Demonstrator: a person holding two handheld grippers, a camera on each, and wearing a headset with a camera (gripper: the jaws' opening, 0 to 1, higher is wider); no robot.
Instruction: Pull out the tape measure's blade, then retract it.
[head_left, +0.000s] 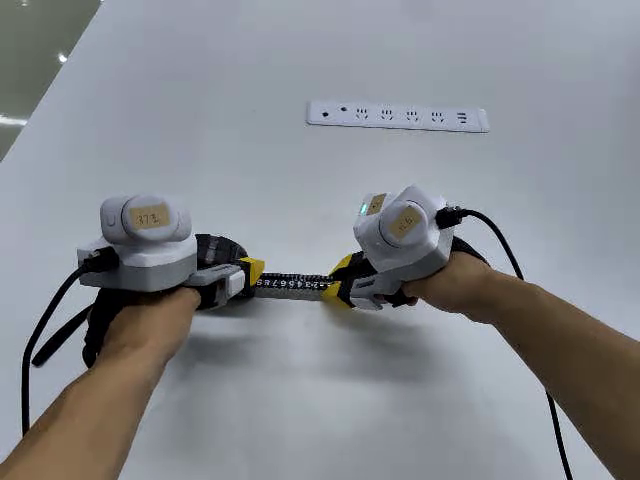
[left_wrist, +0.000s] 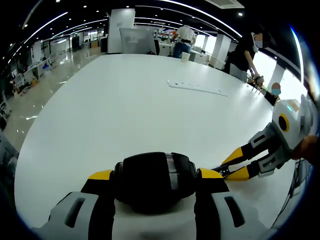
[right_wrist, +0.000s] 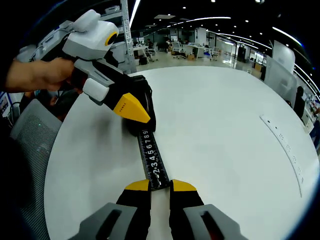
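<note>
White table (head_left: 200, 80), glossy floor (left_wrist: 45, 70), ceiling lights (right_wrist: 200, 19)

Smooth white desk (head_left: 300, 60), matt with faint sheen. Black rounded tape measure case (left_wrist: 155, 187): moulded plastic, semi-gloss. Black blade (right_wrist: 152, 160), satin, white printed numerals. Matt grey-white plastic shells, yellow plastic tips on left tongs (left_wrist: 155, 174) and right tongs (right_wrist: 160, 186). Long white power strip (head_left: 398, 115): smooth plastic. Glossy reflective floor (left_wrist: 45, 80).

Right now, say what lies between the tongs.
The pulled-out blade, running from the case in the left tongs to the right tongs; clearest in the right gripper view.
</note>
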